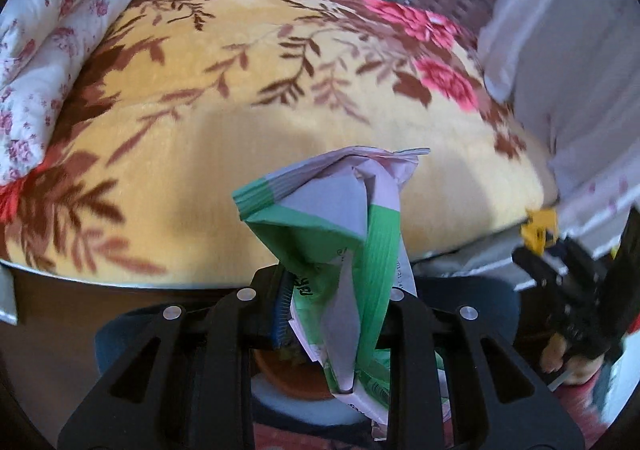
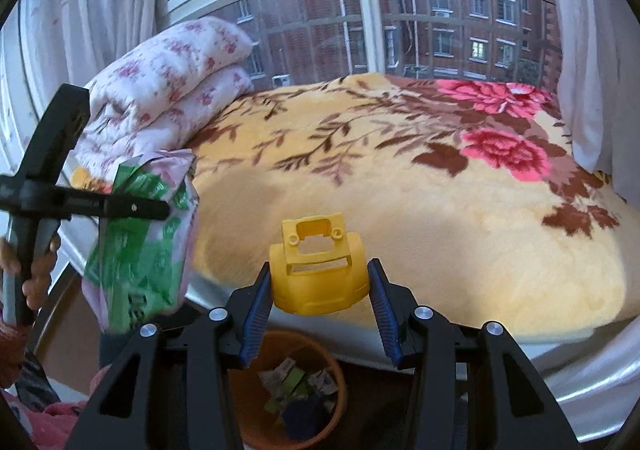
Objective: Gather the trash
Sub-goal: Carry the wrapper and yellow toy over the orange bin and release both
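Left gripper [image 1: 336,314] is clamped on a crumpled green-and-white wrapper [image 1: 340,234], its long axis upright; right gripper [image 2: 320,290] pinches a yellow plastic piece [image 2: 318,270]. Both items hang at the bed edge. The orange bin [image 2: 248,402] sits directly below the right gripper and, by my reading, nearer to it.

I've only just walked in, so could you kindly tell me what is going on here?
A person is clearing trash off a bed with two hand-held grippers. The left hand-held gripper is clamped on a crumpled green and white wrapper; the right hand-held gripper holds a yellow plastic piece. Both are held near the edge of the floral blanket, above an orange bin that already contains scraps.
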Available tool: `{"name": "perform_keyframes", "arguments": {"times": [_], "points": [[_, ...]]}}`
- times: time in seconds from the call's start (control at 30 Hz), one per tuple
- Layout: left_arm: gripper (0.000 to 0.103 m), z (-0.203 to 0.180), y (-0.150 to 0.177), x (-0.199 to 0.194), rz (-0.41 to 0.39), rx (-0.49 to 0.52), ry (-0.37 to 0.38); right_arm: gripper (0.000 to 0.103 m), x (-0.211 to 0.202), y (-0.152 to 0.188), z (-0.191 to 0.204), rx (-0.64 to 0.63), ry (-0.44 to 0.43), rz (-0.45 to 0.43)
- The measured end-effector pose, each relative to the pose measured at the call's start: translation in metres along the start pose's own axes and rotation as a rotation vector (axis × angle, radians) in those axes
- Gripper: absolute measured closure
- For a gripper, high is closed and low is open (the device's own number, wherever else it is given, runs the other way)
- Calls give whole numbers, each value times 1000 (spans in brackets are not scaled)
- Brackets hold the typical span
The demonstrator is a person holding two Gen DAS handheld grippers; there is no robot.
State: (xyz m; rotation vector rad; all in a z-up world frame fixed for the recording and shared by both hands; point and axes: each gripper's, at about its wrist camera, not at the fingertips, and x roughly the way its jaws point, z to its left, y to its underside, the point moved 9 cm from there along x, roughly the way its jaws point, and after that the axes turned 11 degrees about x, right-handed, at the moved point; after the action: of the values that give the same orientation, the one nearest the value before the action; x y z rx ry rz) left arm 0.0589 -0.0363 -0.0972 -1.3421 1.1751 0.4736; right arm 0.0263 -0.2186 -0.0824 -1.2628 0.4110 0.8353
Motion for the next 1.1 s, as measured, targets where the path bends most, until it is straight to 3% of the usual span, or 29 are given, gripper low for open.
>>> {"name": "perform_keyframes", "arguments": {"times": [0.2,0.37,0.63,0.67,0.73,0.77,0.83,0.93,1.1], "points": [[78,-21,44,17,14,103,-45,57,14,44,18,-13,-28,101],[78,-34,81,54,79,178,-65,56,38,84,19,20,-43,219],[78,-24,124,115,184,163,-73,56,82,139,15,62,-37,395],[78,-21,128,122,199,161,-72,50,85,143,15,62,-35,404],[67,-17,134,128,221,153,-83,37,91,148,15,63,-33,419],[63,-15,136,129,223,153,-87,36,91,148,15,66,-28,415],[39,-12,135,125,201,156,-112,32,92,147,14,67,-20,411],[31,-9,125,113,149,161,-143,29,88,141,13,74,-15,391],[26,-1,112,93,86,135,-184,22,75,126,9,74,-5,332]]}}
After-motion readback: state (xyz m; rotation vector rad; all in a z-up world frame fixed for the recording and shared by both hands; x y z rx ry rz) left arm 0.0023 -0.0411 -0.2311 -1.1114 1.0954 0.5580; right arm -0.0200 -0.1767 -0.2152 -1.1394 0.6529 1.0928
